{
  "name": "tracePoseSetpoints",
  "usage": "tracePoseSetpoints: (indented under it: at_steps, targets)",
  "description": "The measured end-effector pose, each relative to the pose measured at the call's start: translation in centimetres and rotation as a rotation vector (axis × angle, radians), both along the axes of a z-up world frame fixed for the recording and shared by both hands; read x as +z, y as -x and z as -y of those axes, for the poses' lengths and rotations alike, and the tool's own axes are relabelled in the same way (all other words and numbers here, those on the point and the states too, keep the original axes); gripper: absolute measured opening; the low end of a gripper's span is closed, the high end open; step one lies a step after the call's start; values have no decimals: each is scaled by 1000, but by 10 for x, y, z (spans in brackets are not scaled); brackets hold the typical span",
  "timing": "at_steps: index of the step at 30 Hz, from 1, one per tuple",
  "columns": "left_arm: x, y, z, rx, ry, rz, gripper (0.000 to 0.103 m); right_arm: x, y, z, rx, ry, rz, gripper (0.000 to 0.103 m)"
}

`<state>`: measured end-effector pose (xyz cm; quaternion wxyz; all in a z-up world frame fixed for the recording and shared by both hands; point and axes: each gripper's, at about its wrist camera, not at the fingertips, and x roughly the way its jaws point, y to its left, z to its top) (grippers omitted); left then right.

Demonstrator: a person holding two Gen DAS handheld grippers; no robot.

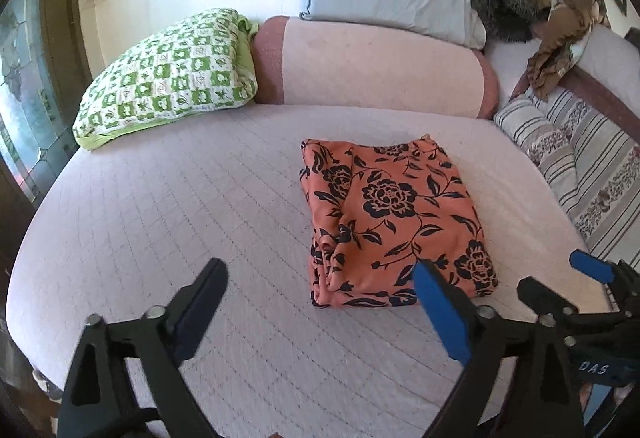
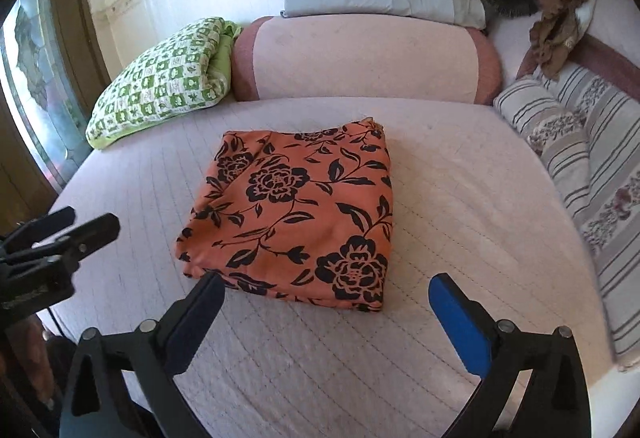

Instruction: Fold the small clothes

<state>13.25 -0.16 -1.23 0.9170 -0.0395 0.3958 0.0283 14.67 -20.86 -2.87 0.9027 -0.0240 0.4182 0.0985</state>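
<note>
Right tool [image 1: 592, 278] cut off by frame edge; striped cushion [image 2: 600, 174] likewise.

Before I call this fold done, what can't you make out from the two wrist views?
- Orange floral cloth: inner layers and underside hidden by its own top layer, both views.
- Its near corner: covered by the left gripper's blue finger, left wrist view.
- Brown heap on the back cushions: too crumpled to identify.
</note>
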Motion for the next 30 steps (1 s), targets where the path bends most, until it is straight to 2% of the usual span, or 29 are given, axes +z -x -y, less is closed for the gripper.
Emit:
tracePoseSetpoints:
  at_steps: [7, 12, 15, 30]
  targets:
    - [0, 9, 3, 18, -3, -32, 101, -6, 12, -2, 11, 38, -53, 103]
    - [5, 13, 5, -1, 24, -12, 101, -4, 17, -2, 21, 50, -45, 103]
    - [8, 13, 7, 2, 10, 0, 101, 2, 15, 0, 25, 48, -31, 103]
    - [6, -10, 19, -41, -6, -26, 101, 6, 3, -2, 29, 47, -20, 103]
